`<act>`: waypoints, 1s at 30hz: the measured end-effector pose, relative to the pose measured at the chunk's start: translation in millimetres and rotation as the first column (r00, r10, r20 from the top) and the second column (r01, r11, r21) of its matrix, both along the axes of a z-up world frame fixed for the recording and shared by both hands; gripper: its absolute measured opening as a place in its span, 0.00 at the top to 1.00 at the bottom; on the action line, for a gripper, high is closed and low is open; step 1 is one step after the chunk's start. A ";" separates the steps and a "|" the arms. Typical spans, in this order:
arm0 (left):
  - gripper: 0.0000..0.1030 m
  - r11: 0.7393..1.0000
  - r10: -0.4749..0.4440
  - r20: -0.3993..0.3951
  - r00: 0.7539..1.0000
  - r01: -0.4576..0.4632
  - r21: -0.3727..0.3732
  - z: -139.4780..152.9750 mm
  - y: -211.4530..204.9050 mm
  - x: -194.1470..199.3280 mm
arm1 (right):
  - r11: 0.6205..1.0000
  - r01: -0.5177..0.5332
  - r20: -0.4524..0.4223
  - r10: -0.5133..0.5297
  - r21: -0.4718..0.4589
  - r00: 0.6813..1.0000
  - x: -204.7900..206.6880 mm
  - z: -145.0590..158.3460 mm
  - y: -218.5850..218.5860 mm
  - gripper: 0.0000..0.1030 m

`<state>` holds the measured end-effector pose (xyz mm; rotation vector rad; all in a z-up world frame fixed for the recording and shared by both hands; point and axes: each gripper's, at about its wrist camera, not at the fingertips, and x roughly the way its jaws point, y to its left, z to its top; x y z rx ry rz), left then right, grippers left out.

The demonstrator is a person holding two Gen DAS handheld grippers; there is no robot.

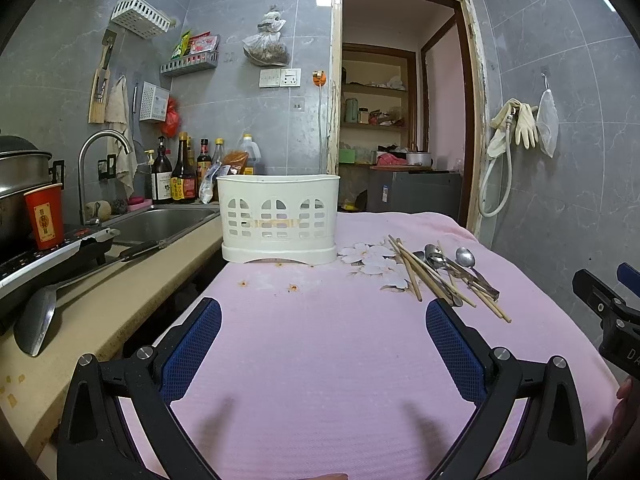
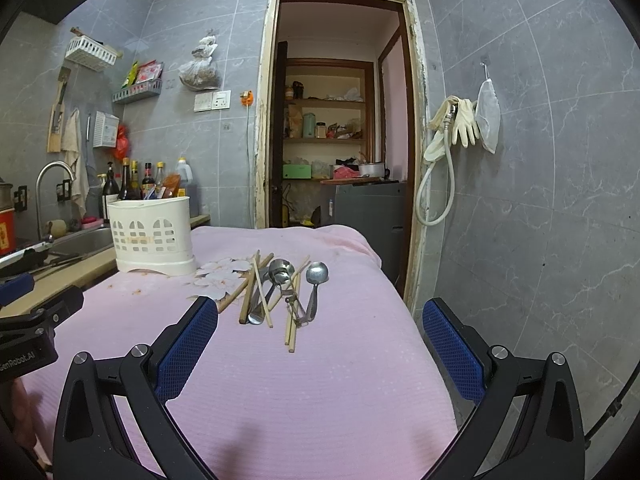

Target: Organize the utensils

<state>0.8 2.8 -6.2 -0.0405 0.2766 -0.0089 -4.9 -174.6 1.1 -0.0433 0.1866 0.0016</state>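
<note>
Your left tongs are spread wide, blue pads apart, nothing between them. They hover over the bare middle of the pink-cloth-covered bench, facing the white plastic slotted utensil caddy. The caddy stands upright at the far edge of the cloth, next to the beige counter and the steel sink.

Your right tongs are equally wide open and empty, hovering above the cloth with the utensil pile straight ahead, just past the fingertips. Their left blue pad sits close to the near ends of the leftmost chopsticks; I can't tell if it touches.

The pile lies loose on the cloth to the right of the caddy, partly over the white flower print:
- several light wooden chopsticks, fanned and crossing each other
- a steel spoon with round bowl, rightmost, bowl towards the far side
- a second steel spoon left of it, lying among the chopsticks
- a small metal piece near the spoon handles; too small to identify

From the left wrist view the pile is ahead and to the right, and the body of your right tongs shows at the right edge.
</note>
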 end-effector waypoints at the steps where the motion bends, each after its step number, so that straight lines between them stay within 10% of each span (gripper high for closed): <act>1: 0.02 1.000 0.000 0.000 1.000 0.000 0.000 0.1 0.3 0.3 | 1.000 0.000 0.000 0.000 0.000 1.000 -0.1 0.0 0.1 0.00; 30: 0.03 1.000 -0.007 -0.013 1.000 0.007 0.001 -3.1 -2.5 2.3 | 1.000 -0.007 -0.009 0.008 0.005 1.000 -0.4 -3.7 0.4 0.00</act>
